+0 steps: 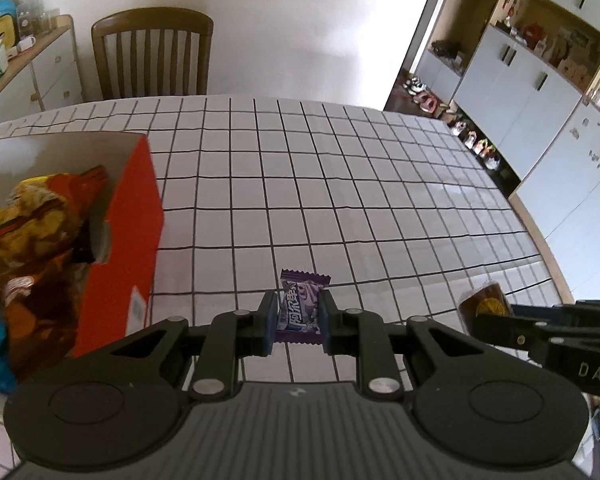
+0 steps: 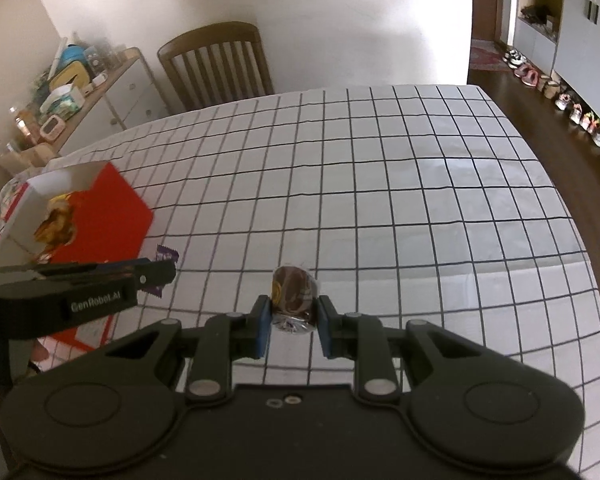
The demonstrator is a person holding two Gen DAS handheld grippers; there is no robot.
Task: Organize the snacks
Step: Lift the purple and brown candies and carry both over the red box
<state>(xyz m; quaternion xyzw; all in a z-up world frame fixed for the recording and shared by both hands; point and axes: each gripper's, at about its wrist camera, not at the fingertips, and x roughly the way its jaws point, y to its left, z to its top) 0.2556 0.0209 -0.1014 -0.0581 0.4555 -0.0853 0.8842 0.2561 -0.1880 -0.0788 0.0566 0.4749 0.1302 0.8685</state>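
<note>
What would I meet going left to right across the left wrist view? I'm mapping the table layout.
Snack bags in the box → red box → purple candy held in the left tool → brown snack → right tool.

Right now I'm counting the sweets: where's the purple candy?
The purple candy is clamped in the left gripper, just right of the red box, above the checked tablecloth.

A table [image 2: 380, 184] under a white black-gridded cloth fills the foreground. A wooden slat-back chair [image 2: 216, 64] stands at its far edge against a plain white wall [image 2: 340, 12]. A cluttered sideboard [image 2: 112, 92] stands left; white cabinets [image 1: 512, 80] and shoes [image 2: 572, 112] line the dark wood floor [image 2: 512, 96] right.
</note>
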